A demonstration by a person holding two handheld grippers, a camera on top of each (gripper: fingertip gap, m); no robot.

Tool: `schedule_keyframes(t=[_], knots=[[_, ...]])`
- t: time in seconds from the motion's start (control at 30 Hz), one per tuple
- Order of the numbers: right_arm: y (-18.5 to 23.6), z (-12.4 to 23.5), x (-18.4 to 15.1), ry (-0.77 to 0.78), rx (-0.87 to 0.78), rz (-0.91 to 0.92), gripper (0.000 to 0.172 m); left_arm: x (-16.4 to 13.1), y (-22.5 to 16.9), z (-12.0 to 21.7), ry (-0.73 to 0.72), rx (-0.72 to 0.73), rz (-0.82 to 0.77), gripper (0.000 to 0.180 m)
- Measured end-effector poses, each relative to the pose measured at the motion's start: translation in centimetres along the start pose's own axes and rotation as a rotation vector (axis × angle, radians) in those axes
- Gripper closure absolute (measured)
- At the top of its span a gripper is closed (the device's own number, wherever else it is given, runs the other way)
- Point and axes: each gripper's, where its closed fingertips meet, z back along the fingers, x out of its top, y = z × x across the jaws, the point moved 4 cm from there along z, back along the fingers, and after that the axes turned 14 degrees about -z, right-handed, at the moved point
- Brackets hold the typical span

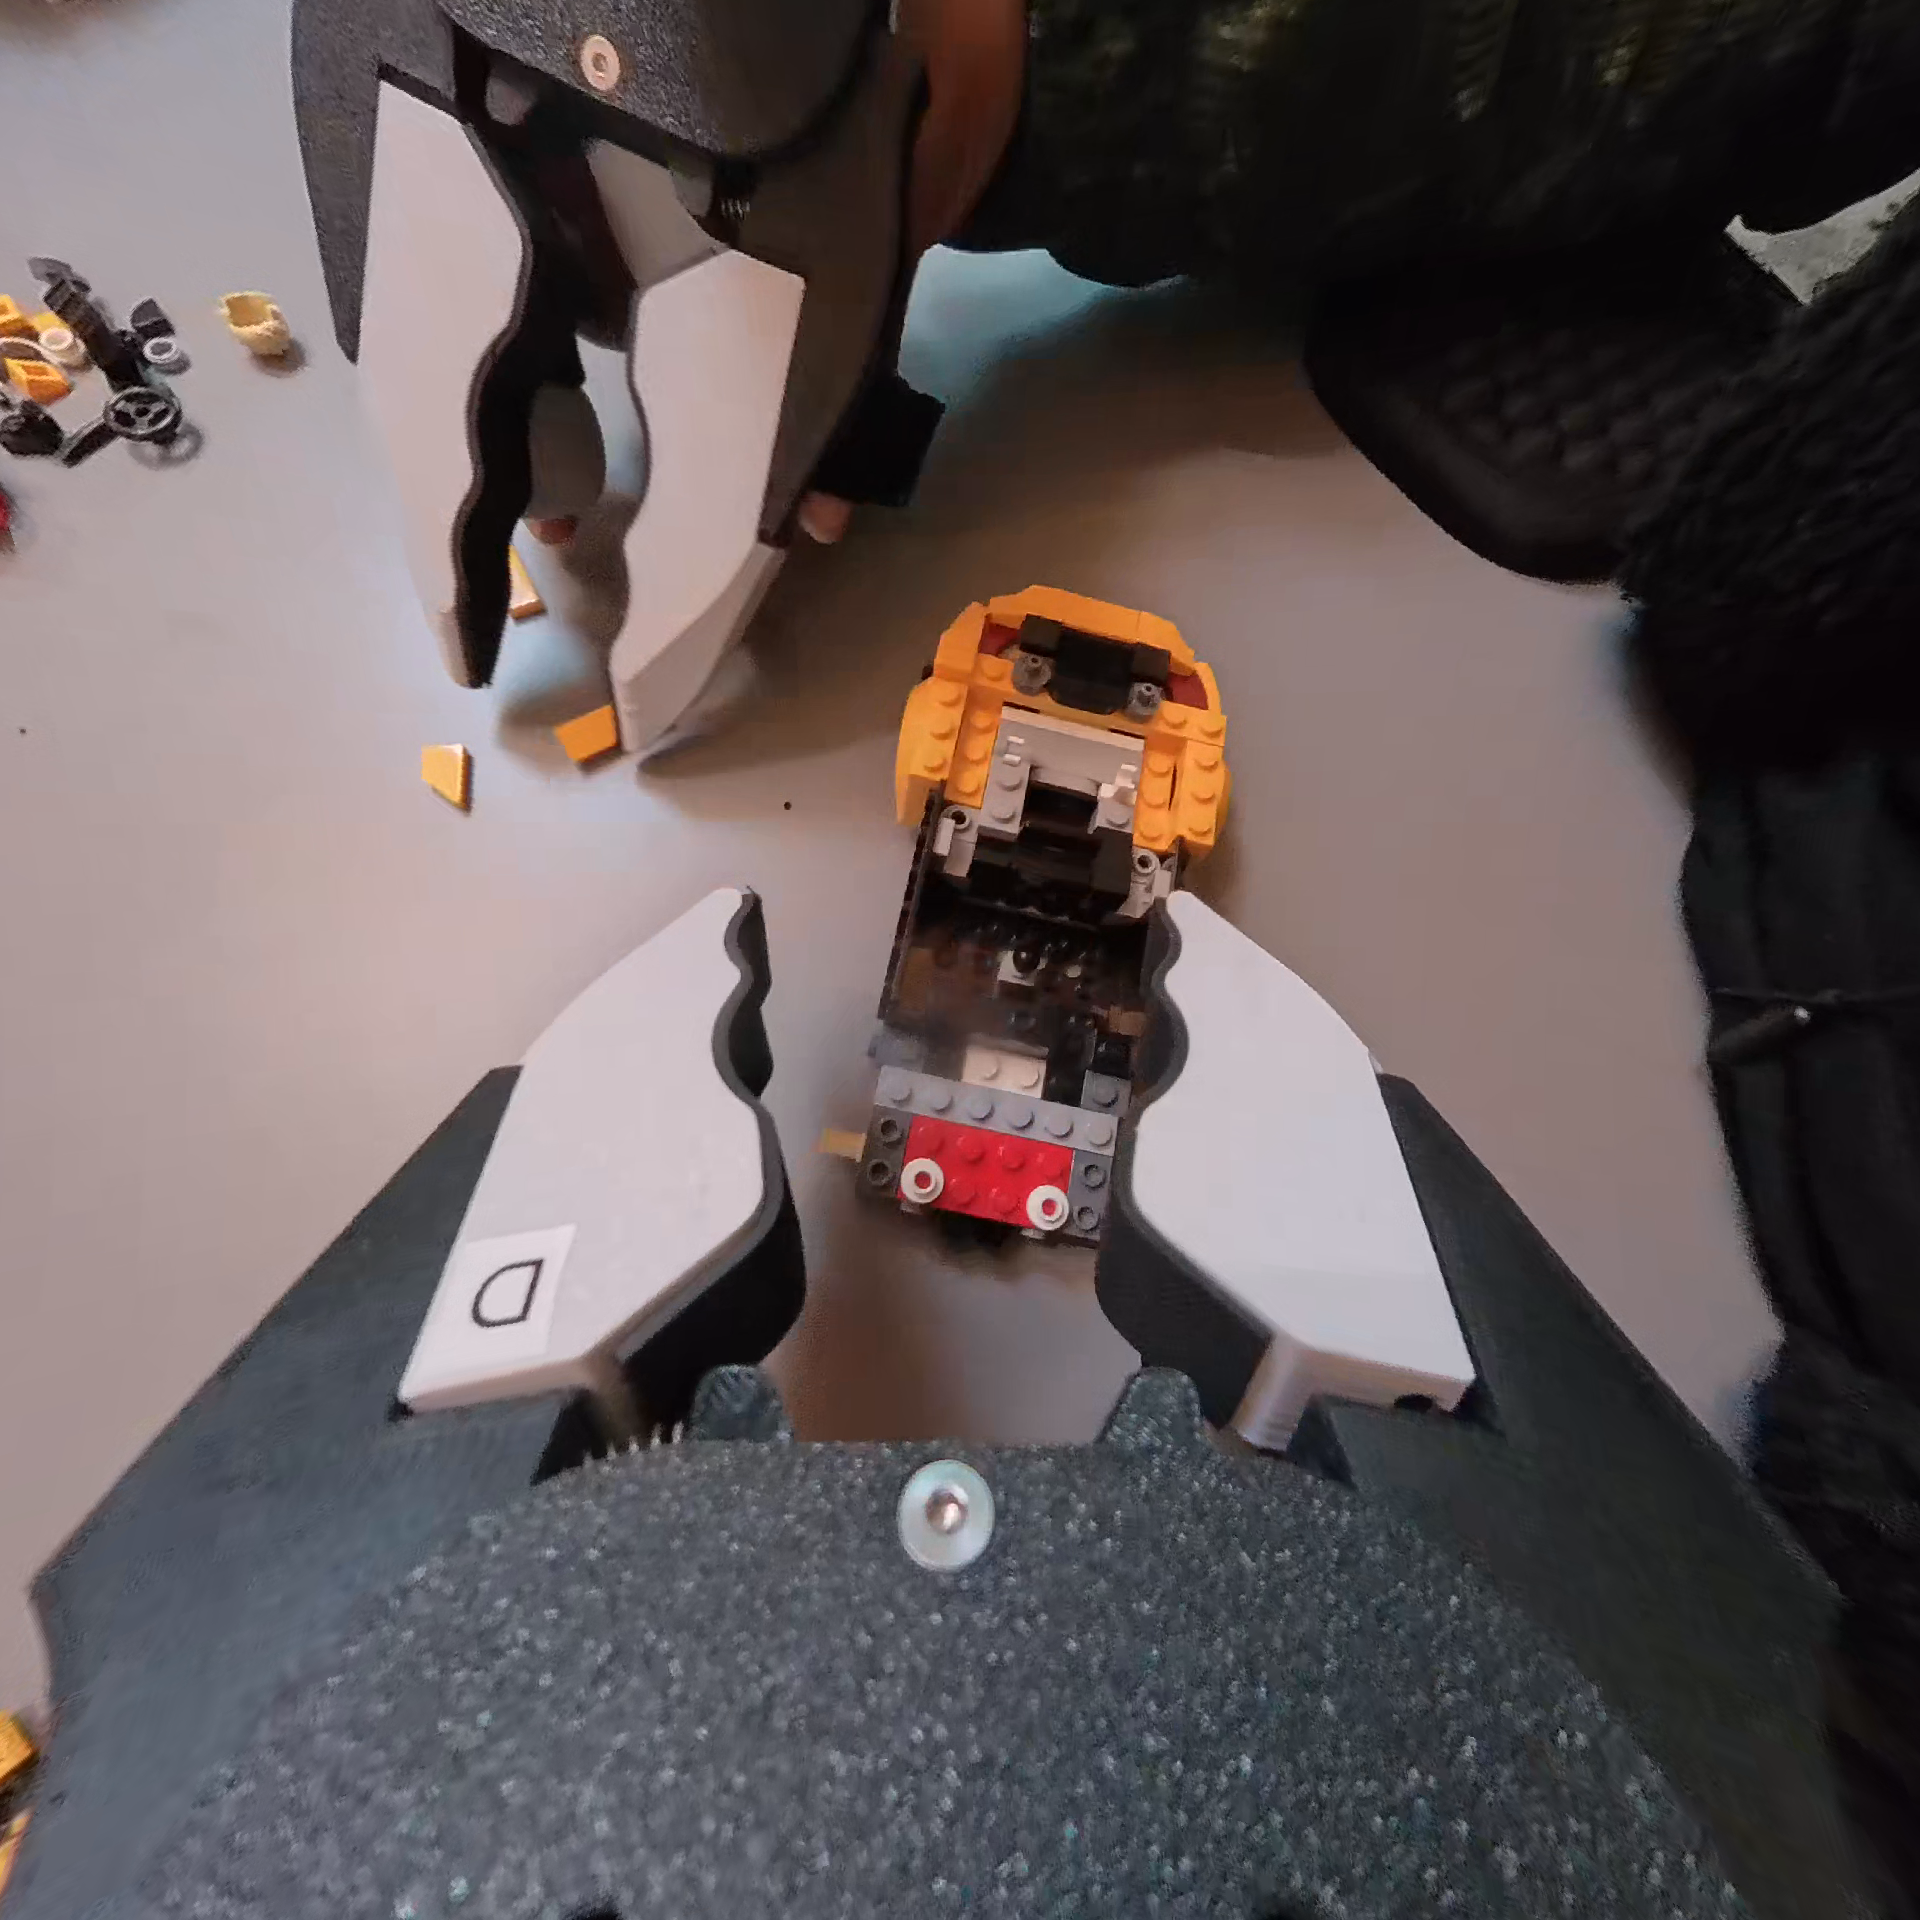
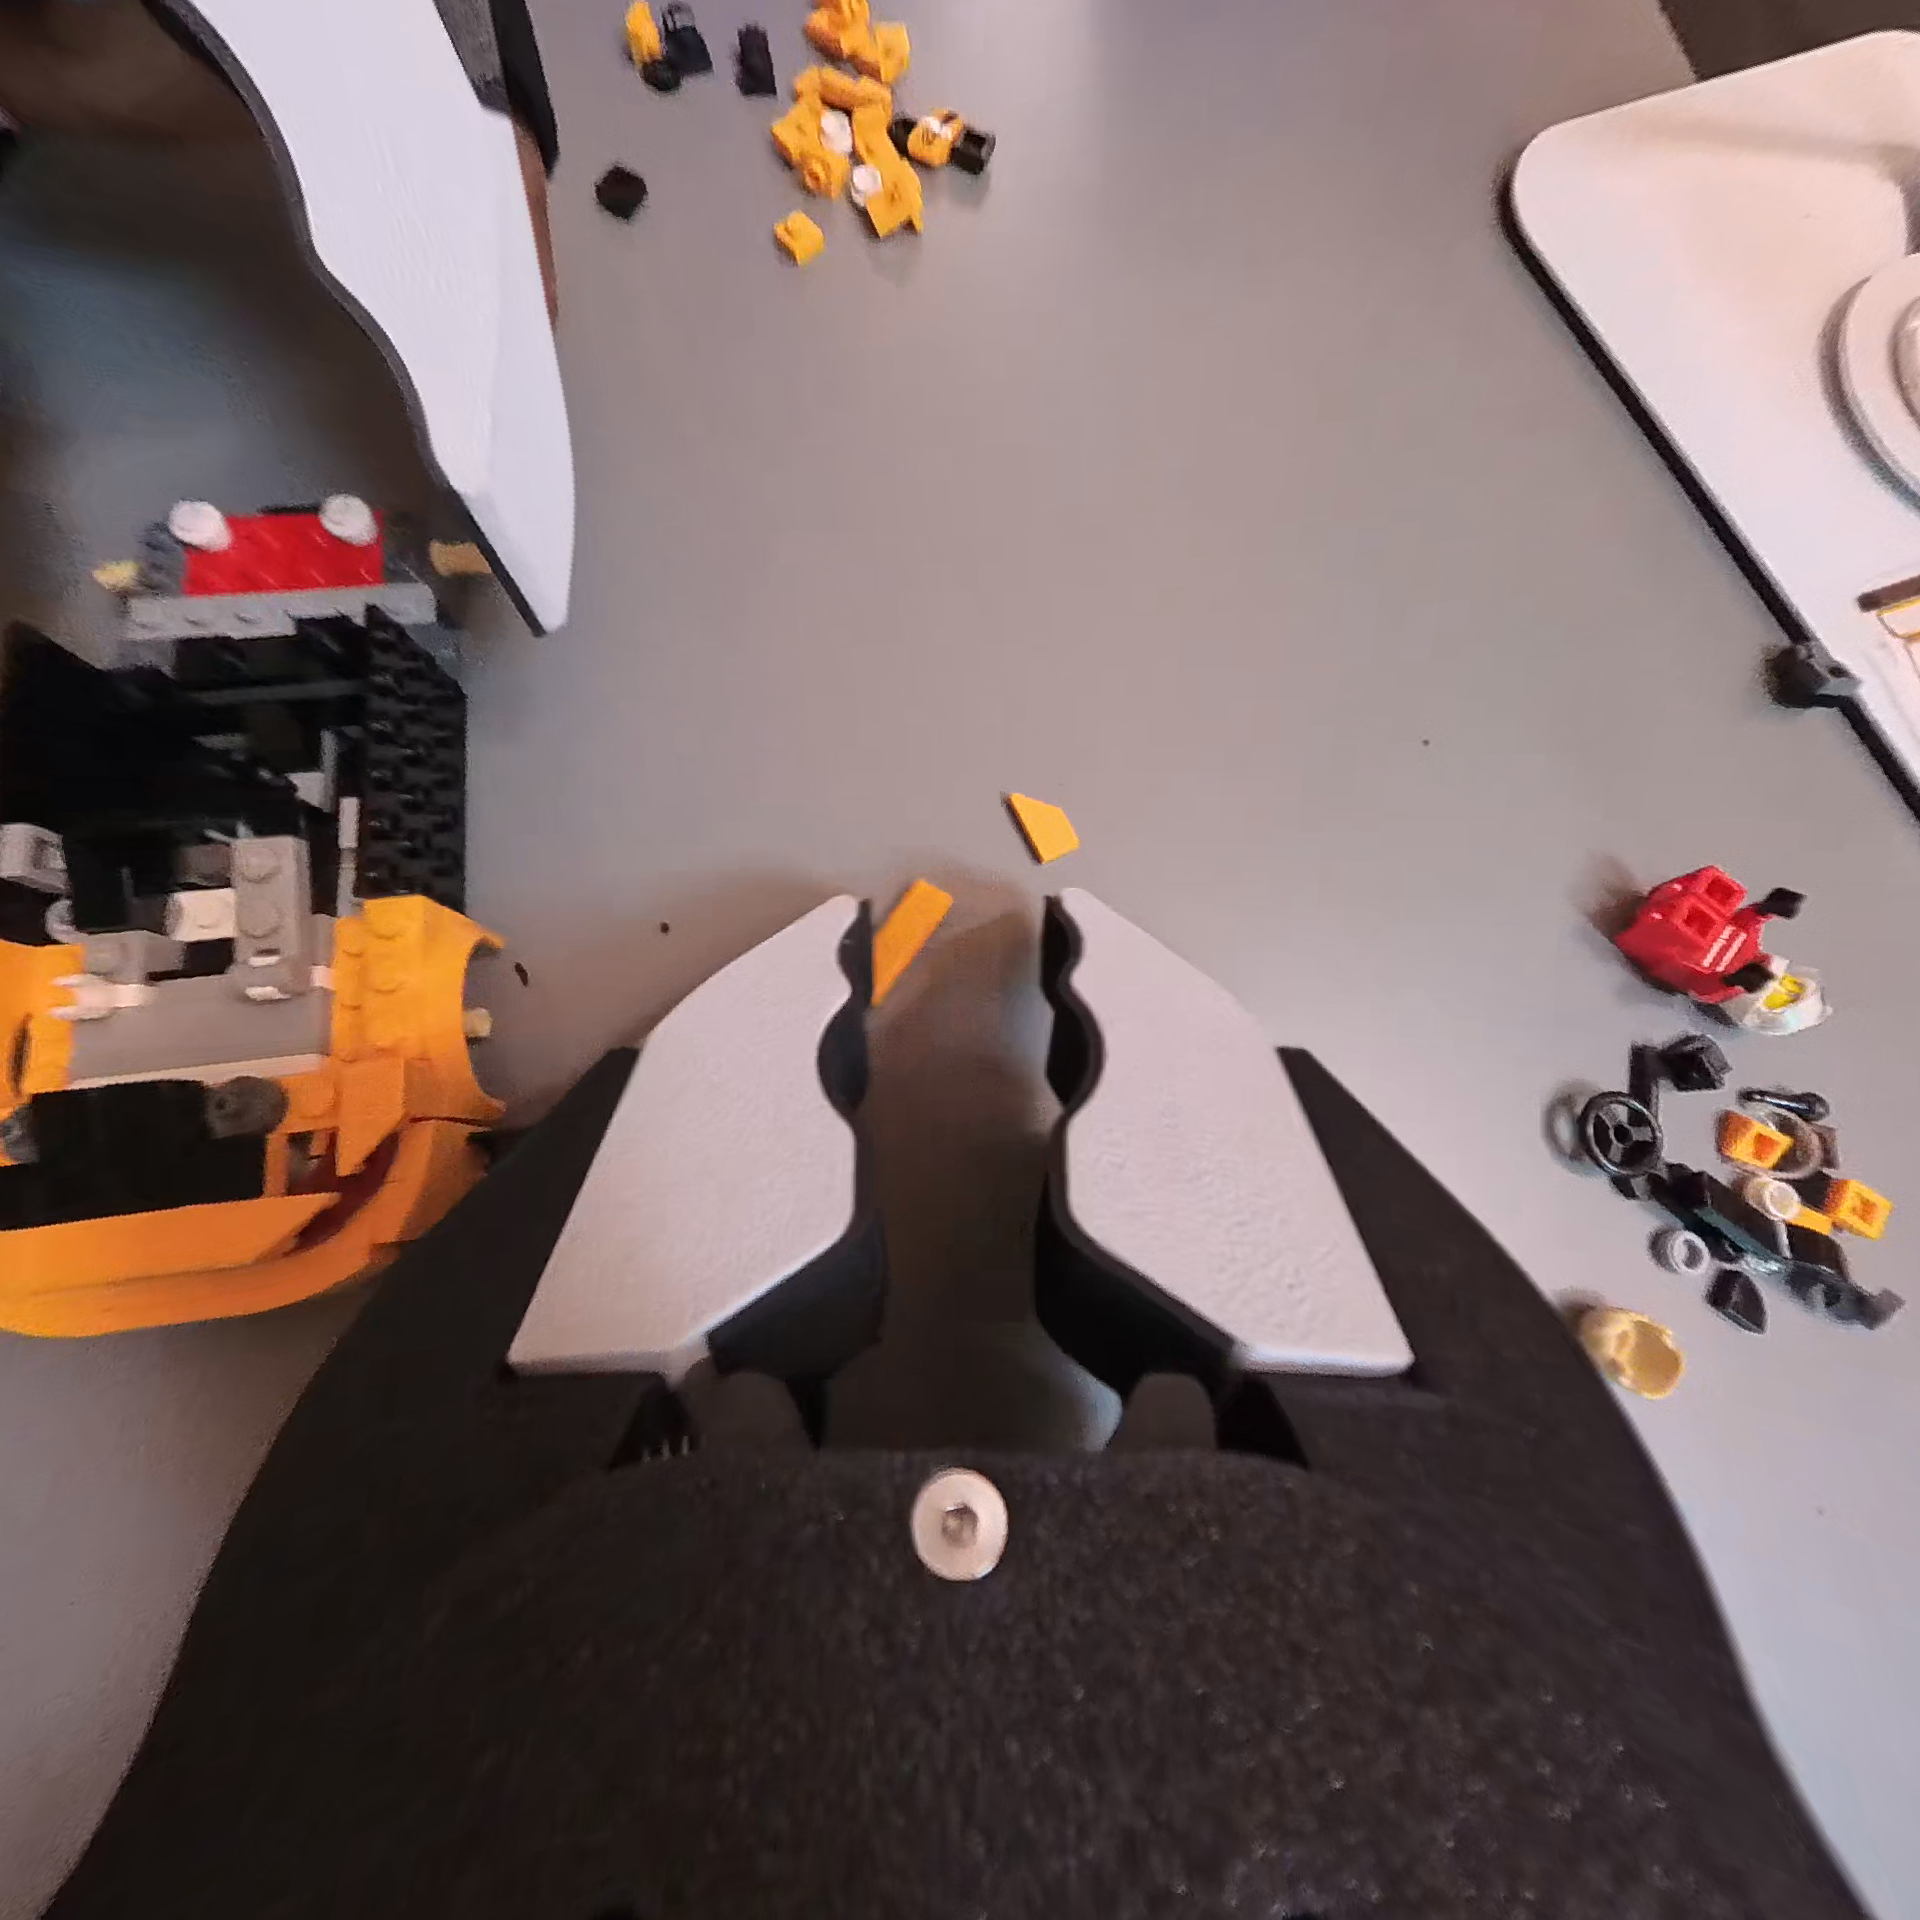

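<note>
A brick-built car point(image 1: 1049, 935), orange at the far end, black in the middle and red at the near end, lies on the grey table point(image 1: 260, 987). My left gripper point(image 1: 961, 914) is open and straddles its black middle. The right finger point(image 1: 1247, 1091) lies against the car's side, and the left finger point(image 1: 644, 1091) stands clear of it. My right gripper point(image 2: 954, 914) is open just right of the car point(image 2: 229, 935). A small orange tile point(image 2: 909, 935) leans by its left pad and is not pinched. A second orange tile point(image 2: 1042, 826) lies just ahead of the fingertips.
Loose orange and black pieces point(image 2: 852, 125) lie far ahead. A red piece point(image 2: 1704, 935), black and orange parts point(image 2: 1725, 1184) and a tan piece point(image 2: 1631, 1345) lie at the right. A white board point(image 2: 1714, 260) is at the far right. A person's dark clothing point(image 1: 1558, 312) is beyond the car. It is some 12 centimeters from my right tips to the red piece point(image 2: 1704, 935).
</note>
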Motion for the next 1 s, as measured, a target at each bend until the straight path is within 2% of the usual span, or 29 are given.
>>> schedule_keyframes(t=[0.07,0.2,0.3,0.43,0.7,0.8,1.0], knots=[[-0.1,0.0,-0.2,0.019,-0.019,0.009,0.132,-0.2,0.1,-0.2,-0.003,0.0,0.006,0.113],[1.0,2.0,0.9,-0.061,0.046,-0.04,0.132,0.0,-0.4,-0.5,0.0,-0.014,-0.033,0.112],[3.4,4.5,1.0,-0.036,0.178,-0.042,0.14,0.1,-0.8,-0.9,0.028,-0.016,-0.101,0.111],[5.4,6.1,-0.1,0.05,0.194,-0.006,0.156,0.5,-1.4,-2.2,0.066,-0.072,-0.153,0.107],[6.6,5.1,-1.1,0.165,0.2,-0.053,0.158,1.3,-2.2,-5.0,0.15,-0.135,-0.22,0.092],[6.8,4.6,-1.4,0.203,0.199,-0.012,0.158,1.2,-1.9,-5.2,0.144,-0.109,-0.225,0.102],[7.0,4.4,-1.4,0.231,0.219,0.083,0.164,1.1,-1.9,-5.1,0.129,-0.118,-0.233,0.103]])
